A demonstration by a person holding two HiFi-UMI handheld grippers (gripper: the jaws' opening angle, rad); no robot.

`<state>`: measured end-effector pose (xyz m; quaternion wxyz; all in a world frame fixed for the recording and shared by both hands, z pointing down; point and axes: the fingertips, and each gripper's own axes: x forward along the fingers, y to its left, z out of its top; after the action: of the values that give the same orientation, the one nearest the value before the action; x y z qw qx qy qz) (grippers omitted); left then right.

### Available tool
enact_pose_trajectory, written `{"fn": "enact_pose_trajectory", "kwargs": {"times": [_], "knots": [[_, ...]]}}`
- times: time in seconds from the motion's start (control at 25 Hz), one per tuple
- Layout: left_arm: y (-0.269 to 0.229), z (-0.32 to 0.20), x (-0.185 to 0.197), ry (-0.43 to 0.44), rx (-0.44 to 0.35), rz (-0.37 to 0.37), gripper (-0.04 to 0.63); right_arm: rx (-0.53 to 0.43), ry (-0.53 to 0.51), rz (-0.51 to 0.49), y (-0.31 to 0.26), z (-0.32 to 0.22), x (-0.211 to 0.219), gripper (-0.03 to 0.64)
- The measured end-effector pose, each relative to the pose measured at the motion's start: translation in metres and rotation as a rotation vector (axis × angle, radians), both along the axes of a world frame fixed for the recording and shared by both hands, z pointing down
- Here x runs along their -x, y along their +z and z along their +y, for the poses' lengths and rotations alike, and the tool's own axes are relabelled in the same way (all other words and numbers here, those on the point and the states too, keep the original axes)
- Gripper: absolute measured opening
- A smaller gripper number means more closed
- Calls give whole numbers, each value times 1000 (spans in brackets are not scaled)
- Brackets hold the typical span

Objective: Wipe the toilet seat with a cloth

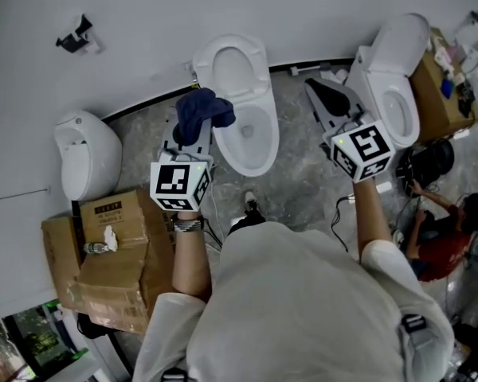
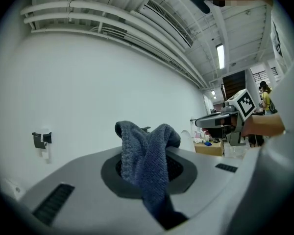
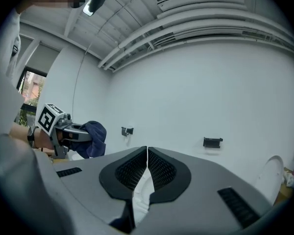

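one cloth (image 1: pixel 205 111), clamped by left gripper (image 2: pixel 148 173), hangs at toilet rim (image 1: pixel 272 138)

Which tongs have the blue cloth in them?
The left tongs: the blue cloth is pinched between them and sticks up out of them. The right tongs are shut with nothing in them.

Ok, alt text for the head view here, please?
A person, seen from above, holds a tool in each hand: the left tool grips a dark blue cloth beside a white toilet with its lid up, the right tool is shut and empty near a second toilet. Cardboard boxes stand at lower left.
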<state>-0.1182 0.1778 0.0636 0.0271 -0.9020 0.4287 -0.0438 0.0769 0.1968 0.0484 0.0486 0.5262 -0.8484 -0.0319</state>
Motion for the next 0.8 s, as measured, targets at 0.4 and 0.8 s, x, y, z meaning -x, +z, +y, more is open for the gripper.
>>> {"fn": "enact_pose_trajectory", "kwargs": {"times": [0.4,0.8], "knots": [[15,-87,19,20,42,7,44,75,32,-25,21,-78,19,29],[42,-156,31,46,90,-6,44,96,114,-63,39,-132,22,29]]}}
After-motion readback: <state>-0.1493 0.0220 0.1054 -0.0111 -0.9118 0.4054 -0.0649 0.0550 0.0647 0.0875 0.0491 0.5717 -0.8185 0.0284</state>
